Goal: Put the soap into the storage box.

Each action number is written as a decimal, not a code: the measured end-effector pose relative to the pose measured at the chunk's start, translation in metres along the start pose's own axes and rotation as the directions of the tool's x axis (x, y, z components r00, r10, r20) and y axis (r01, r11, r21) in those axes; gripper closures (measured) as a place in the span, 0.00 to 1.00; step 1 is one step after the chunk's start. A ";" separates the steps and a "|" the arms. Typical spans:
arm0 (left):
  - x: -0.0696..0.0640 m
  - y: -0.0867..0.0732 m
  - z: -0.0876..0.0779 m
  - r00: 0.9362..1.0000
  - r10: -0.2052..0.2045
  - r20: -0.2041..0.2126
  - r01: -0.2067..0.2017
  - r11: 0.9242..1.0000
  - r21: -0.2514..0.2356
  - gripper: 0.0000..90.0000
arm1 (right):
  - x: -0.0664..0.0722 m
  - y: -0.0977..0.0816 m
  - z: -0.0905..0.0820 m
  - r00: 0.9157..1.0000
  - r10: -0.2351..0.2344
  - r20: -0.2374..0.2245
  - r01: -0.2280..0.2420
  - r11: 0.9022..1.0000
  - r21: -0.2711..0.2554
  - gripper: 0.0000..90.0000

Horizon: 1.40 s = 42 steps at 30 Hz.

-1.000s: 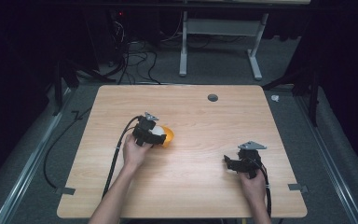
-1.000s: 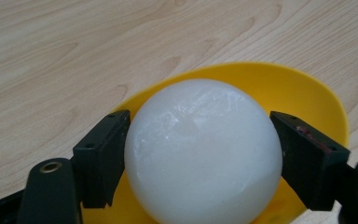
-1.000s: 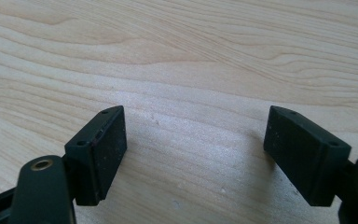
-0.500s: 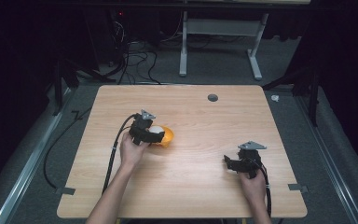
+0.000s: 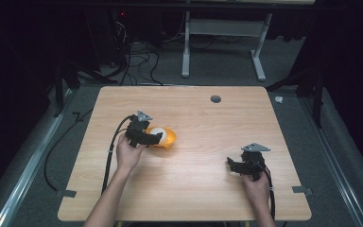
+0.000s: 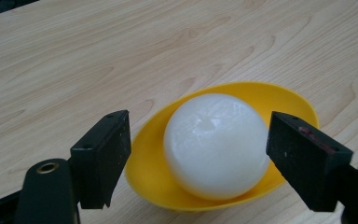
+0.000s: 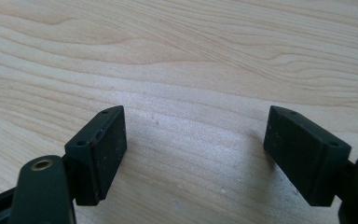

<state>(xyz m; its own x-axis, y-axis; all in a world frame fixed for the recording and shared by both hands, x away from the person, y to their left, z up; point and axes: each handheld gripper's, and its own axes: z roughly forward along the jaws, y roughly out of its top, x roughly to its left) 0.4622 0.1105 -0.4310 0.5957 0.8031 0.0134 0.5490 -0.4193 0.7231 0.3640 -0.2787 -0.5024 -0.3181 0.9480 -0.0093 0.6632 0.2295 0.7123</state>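
A white ball (image 6: 216,144) rests in a small yellow bowl (image 6: 279,98) on the wooden table (image 5: 203,118). In the high view the yellow bowl (image 5: 169,137) with the white ball (image 5: 158,132) sits left of the table's middle. My left gripper (image 5: 157,137) is at the bowl, open, its jaws standing wide on either side of the ball without touching it; in the left gripper view the left gripper (image 6: 198,156) straddles the bowl's near side. My right gripper (image 5: 230,164) rests low over bare wood at the front right, open, with nothing between its jaws (image 7: 193,154).
A round grommet hole (image 5: 215,99) lies near the table's far edge. Black cables (image 5: 111,151) trail from each gripper toward the front edge. Beyond the table are a desk frame (image 5: 222,42) and floor cables.
My left gripper has eased slightly forward and right, closing in over the bowl and ball. The right gripper has stayed in place.
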 end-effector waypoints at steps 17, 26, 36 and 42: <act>0.010 -0.006 -0.022 1.000 -0.011 -0.005 0.011 1.000 -0.023 0.25 | 0.000 0.000 0.000 1.000 -0.003 0.000 0.003 1.000 -0.001 0.24; 0.015 -0.011 -0.036 1.000 -0.021 -0.005 0.021 0.999 -0.037 0.25 | 0.000 0.000 0.000 1.000 -0.003 -0.001 0.003 1.000 0.000 0.24; 0.019 -0.021 -0.047 0.999 -0.048 0.002 0.048 0.998 -0.051 0.25 | 0.000 0.000 0.000 1.000 -0.002 -0.002 0.002 1.000 0.000 0.24; 0.019 -0.024 -0.057 0.999 -0.051 0.001 0.051 0.996 -0.068 0.25 | 0.000 0.000 0.000 1.000 -0.003 -0.002 0.003 1.000 0.000 0.24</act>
<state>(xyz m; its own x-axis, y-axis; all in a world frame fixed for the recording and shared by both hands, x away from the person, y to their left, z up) 0.4268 0.1603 -0.4084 0.5675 0.8230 -0.0243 0.5376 -0.3480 0.7680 0.3640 -0.2787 -0.5023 -0.3209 0.9471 -0.0101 0.6624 0.2320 0.7123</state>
